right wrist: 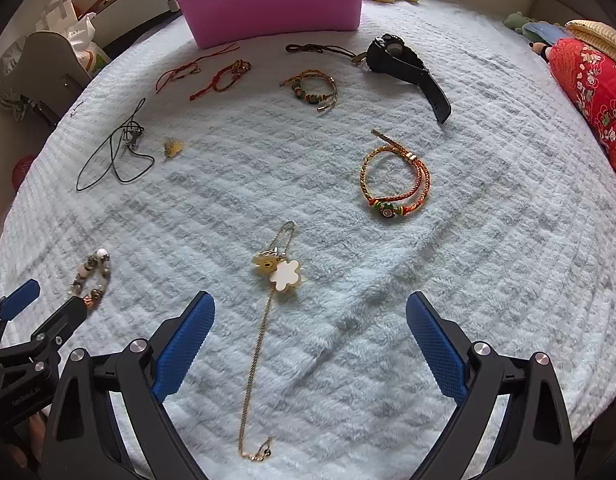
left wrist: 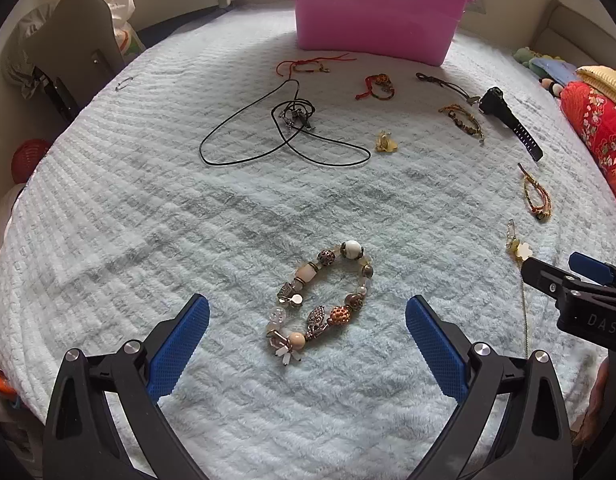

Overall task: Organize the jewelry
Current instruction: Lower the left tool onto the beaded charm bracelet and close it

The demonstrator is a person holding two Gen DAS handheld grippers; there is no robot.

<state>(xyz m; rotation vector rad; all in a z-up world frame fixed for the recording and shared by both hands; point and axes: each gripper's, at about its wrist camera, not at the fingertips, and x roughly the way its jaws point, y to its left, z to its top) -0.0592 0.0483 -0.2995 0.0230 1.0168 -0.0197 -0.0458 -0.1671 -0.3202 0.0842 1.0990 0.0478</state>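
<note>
Both spread wide and empty over the bed (left wrist: 148, 184), the left gripper (left wrist: 307, 320) frames a beaded bracelet (left wrist: 322, 300) at lower centre, the right gripper (right wrist: 310, 320) a gold flower-charm chain (right wrist: 268, 320).

pink tub (left wrist: 372, 12) | pale-blue textured blanket (left wrist: 148, 208) | black watch (right wrist: 408, 64) | red floral cushion (right wrist: 588, 80)

Bare blanket (right wrist: 488, 280) right of gold chain (right wrist: 254, 360); pink tub (right wrist: 268, 8) blocks far edge.
</note>
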